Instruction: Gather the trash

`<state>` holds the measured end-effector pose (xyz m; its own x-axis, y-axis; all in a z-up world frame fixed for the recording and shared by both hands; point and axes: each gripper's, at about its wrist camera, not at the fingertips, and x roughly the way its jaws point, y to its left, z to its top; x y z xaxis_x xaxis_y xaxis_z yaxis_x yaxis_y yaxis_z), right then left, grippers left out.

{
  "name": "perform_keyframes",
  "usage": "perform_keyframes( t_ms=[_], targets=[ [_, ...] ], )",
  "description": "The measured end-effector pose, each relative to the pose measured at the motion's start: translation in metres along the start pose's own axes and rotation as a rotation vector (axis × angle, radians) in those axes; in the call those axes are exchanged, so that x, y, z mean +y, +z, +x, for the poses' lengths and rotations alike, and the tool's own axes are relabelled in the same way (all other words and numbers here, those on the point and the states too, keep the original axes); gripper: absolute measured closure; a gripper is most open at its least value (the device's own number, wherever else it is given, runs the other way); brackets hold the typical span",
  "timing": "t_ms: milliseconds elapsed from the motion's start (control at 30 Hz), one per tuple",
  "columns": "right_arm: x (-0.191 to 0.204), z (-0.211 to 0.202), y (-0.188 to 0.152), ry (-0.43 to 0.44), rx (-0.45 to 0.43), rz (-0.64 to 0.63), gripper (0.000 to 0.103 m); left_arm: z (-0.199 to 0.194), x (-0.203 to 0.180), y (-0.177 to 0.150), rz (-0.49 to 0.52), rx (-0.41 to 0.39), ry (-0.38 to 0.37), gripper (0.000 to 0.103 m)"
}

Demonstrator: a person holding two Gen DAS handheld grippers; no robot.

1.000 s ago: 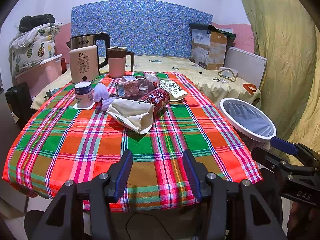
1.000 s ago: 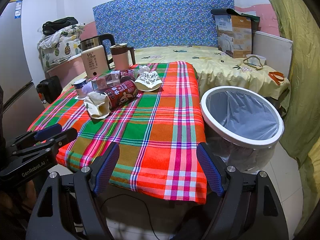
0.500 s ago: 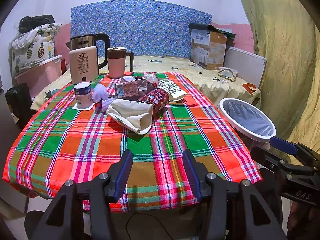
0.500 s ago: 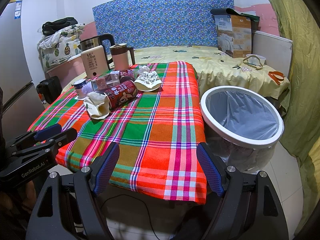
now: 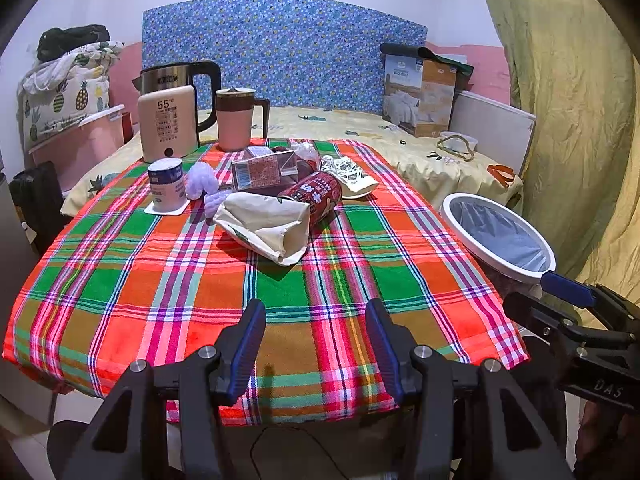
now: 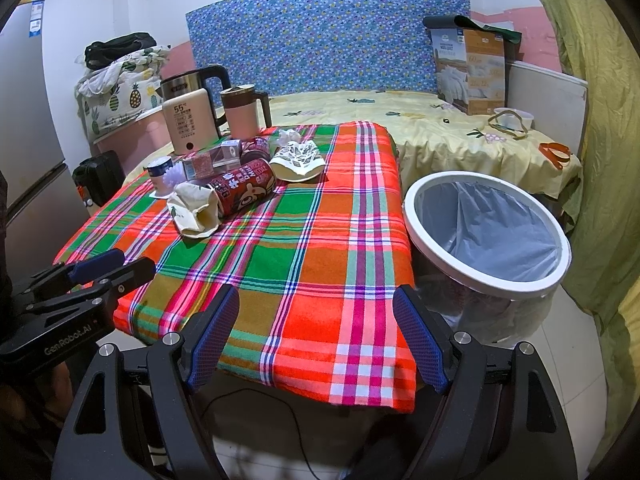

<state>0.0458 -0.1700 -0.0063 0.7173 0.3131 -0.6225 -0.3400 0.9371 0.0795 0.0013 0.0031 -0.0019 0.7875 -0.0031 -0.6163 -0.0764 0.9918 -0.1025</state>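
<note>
A pile of trash lies at the far middle of the plaid-covered table [image 5: 120, 280]: a cream paper bag [image 5: 266, 224], a red can on its side [image 5: 314, 196], a brown carton [image 5: 264, 170], a patterned wrapper [image 5: 348, 172], purple tissue [image 5: 202, 180] and a small white cup [image 5: 166, 186]. The pile also shows in the right wrist view, with the bag [image 6: 196, 210] and can [image 6: 244, 192]. A white-rimmed bin [image 6: 486, 232] with a liner stands right of the table. My left gripper [image 5: 316, 344] and right gripper [image 6: 316, 336] are open and empty, at the table's near edge.
A kettle [image 5: 172, 112] and a pink jug [image 5: 236, 118] stand at the table's far left. A bed with a yellow sheet [image 6: 440, 128] lies behind, with a box [image 6: 472, 72] on it. A yellow curtain [image 5: 580, 120] hangs right. A fridge [image 6: 28, 140] stands left.
</note>
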Motion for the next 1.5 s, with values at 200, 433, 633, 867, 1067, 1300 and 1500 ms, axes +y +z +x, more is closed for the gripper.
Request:
perform_keyframes(
  t_ms=[200,433,633,867,1067,1300,1500],
  targets=[
    [0.001,0.015,0.002,0.031,0.026,-0.002,0.023,0.017,0.011,0.005,-0.024,0.023,-0.002,0.051],
    [0.003,0.028,0.009,0.058,0.046,-0.021,0.023,0.047,0.03,0.018,-0.056,0.053,0.003,0.051],
    [0.001,0.037,0.014,0.055,0.054,-0.019,0.023,0.073,0.05,0.03,-0.141,0.071,-0.003,0.051],
    [-0.002,0.047,0.02,0.054,0.062,-0.013,0.023,0.094,0.064,0.043,-0.224,0.061,-0.019,0.054],
    [0.0,0.056,0.025,0.064,0.076,-0.021,0.023,0.111,0.066,0.045,-0.258,0.093,-0.038,0.083],
    [0.007,0.067,0.034,0.096,0.092,-0.017,0.023,0.104,0.073,0.04,-0.257,0.077,-0.057,0.095],
    [0.028,0.084,0.05,0.137,0.091,-0.002,0.023,0.085,0.084,0.036,-0.246,0.047,-0.037,0.097]
  ],
)
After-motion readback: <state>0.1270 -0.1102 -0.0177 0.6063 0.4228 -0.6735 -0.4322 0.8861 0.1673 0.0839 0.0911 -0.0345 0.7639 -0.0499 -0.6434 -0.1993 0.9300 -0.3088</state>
